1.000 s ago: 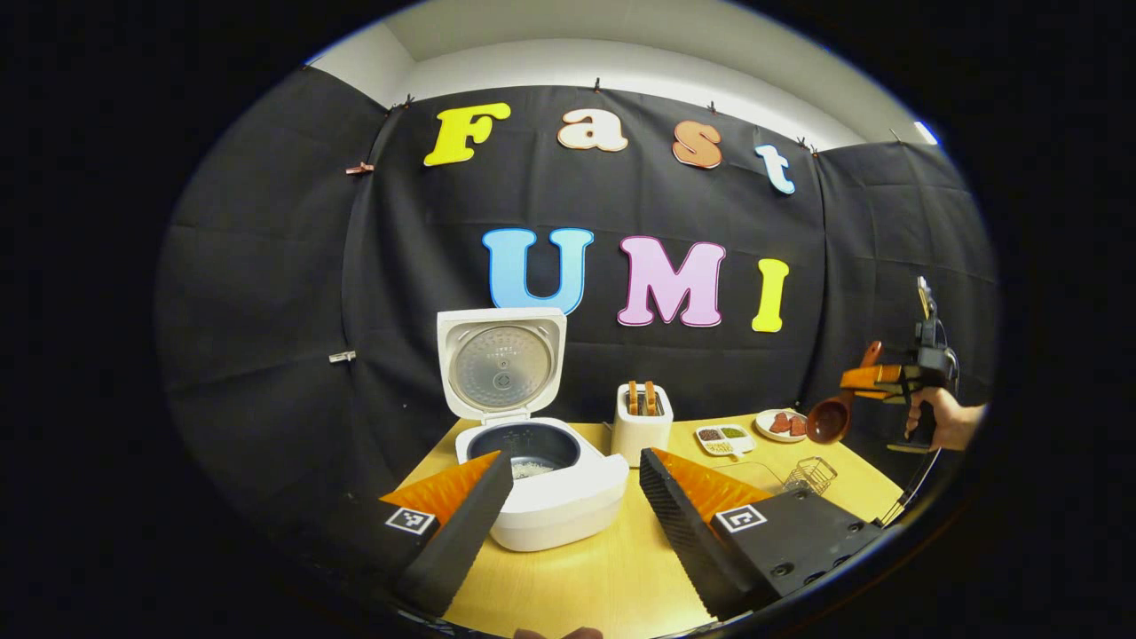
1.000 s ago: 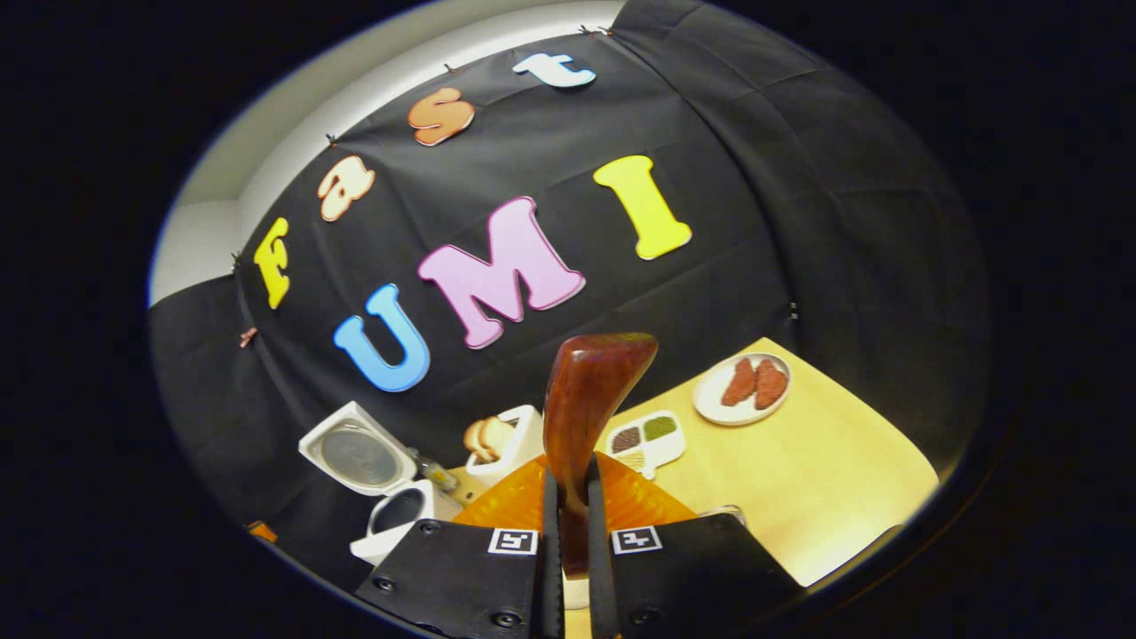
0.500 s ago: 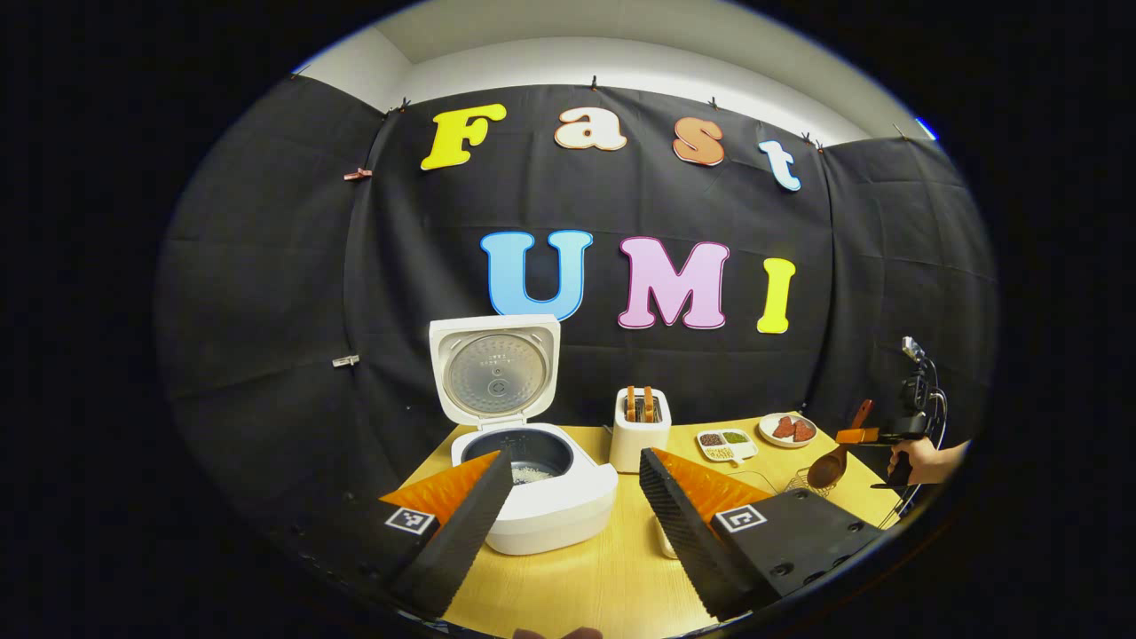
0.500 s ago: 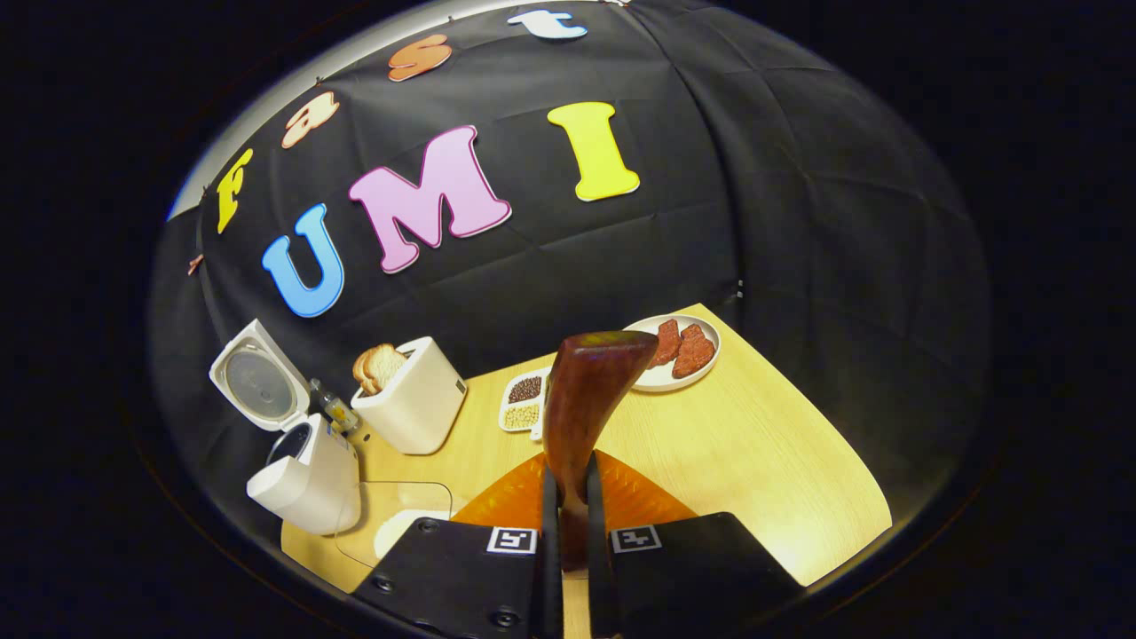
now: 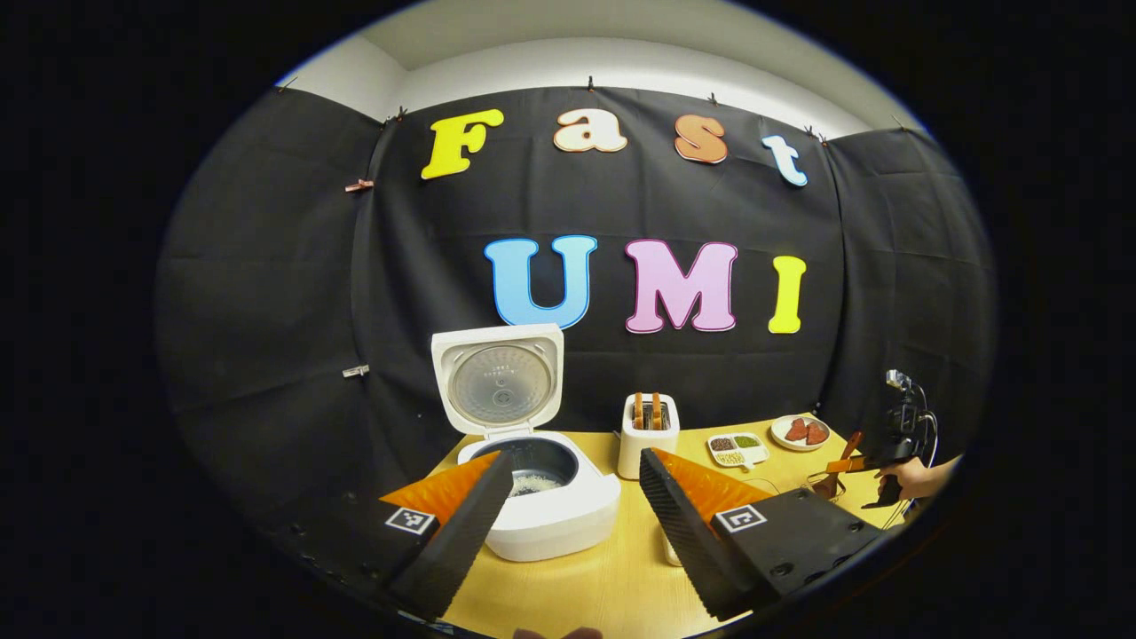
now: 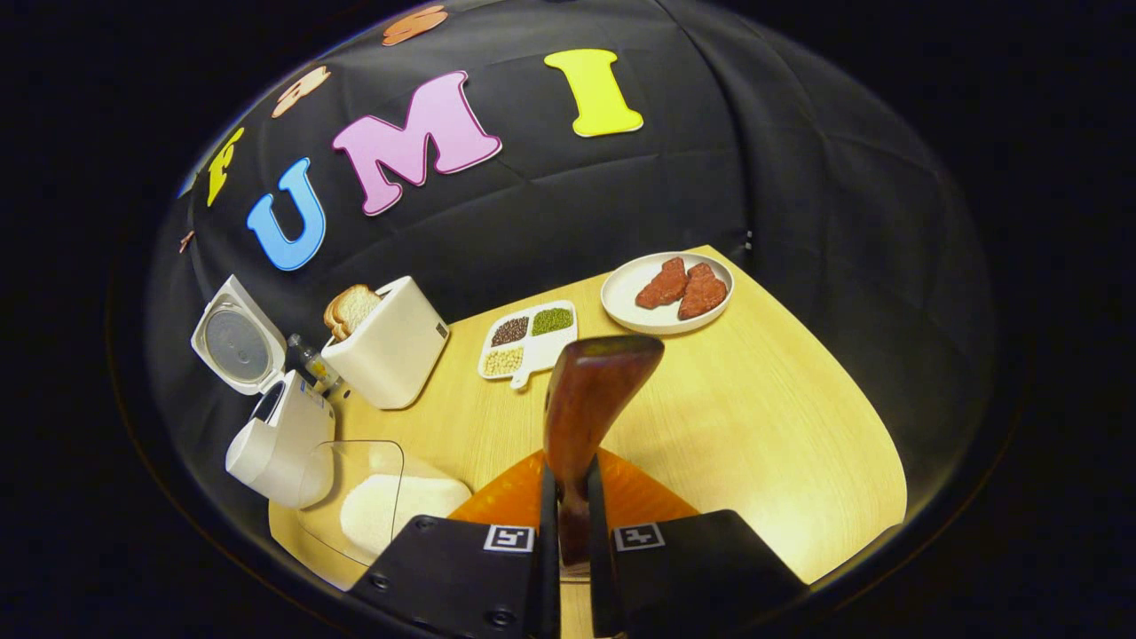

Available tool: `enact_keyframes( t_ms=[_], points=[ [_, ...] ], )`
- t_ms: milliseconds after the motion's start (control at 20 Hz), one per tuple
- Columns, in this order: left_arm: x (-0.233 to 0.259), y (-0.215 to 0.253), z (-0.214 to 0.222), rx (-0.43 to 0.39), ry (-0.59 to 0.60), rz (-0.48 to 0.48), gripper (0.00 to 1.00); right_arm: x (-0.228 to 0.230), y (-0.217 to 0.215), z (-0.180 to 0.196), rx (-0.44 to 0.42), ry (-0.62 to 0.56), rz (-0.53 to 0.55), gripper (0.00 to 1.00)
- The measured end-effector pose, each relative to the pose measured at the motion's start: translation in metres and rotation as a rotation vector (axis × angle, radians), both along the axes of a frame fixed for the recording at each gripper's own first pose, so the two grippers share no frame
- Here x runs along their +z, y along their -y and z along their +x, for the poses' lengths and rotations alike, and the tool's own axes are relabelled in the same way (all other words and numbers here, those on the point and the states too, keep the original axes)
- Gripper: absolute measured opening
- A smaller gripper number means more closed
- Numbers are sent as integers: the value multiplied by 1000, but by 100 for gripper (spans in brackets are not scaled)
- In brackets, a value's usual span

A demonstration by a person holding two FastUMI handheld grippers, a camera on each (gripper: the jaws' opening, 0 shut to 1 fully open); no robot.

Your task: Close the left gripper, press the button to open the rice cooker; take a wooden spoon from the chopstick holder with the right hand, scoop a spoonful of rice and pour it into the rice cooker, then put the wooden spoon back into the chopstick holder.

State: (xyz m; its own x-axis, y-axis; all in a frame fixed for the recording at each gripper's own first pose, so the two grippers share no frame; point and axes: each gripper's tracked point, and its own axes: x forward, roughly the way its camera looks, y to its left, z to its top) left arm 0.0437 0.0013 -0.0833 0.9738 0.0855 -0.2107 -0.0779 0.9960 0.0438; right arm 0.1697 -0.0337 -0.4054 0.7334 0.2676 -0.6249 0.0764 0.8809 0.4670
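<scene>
Wooden spoon [image 6: 590,399] pinched by right fingers [image 6: 548,532] above table [image 6: 781,426]; left fingers [image 5: 461,532] spread.

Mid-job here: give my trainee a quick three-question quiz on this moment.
1. True or false: the rice cooker lid is shut.
2. What does the right gripper hold? A) bread B) spoon C) plate
3. Fill in: the left gripper is ____.

Key: 1 false, the lid stands open, with rice in the pot. 2 B, both fingers clamp the handle. 3 open.
</scene>
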Motion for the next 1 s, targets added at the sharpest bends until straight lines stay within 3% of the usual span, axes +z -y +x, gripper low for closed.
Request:
enact_keyframes(
  t_ms=[100, 150, 200, 300, 350, 400, 500, 850, 1000],
  points=[
    [8, -1, 10, -3, 13, 8, 99, 1, 5, 2, -26, -13, 15, 19],
    [13, -3, 16, -1, 20, 17, 99, 1, 9, 0, -41, -20, 17, 32],
    [17, -5, 23, -2, 27, 26, 99, 1, 11, -2, -45, -25, 19, 38],
    [29, -9, 38, -1, 50, 43, 98, 7, 15, -11, -35, -18, 14, 39],
    [34, -9, 47, -5, 63, 47, 98, 8, 19, -14, -33, -7, -3, 51],
    [40, -9, 56, -7, 75, 49, 98, 13, 22, -17, -33, 6, -11, 55],
    [49, -11, 71, -8, 95, 43, 98, 20, 29, -24, -48, 22, -28, 100],
    [91, -31, 130, 14, 181, 28, 100, 62, 53, -67, -64, 88, -109, 98],
    [123, -58, 163, 60, 252, 39, 98, 80, 58, -85, -58, 109, -133, 99]
  ],
)
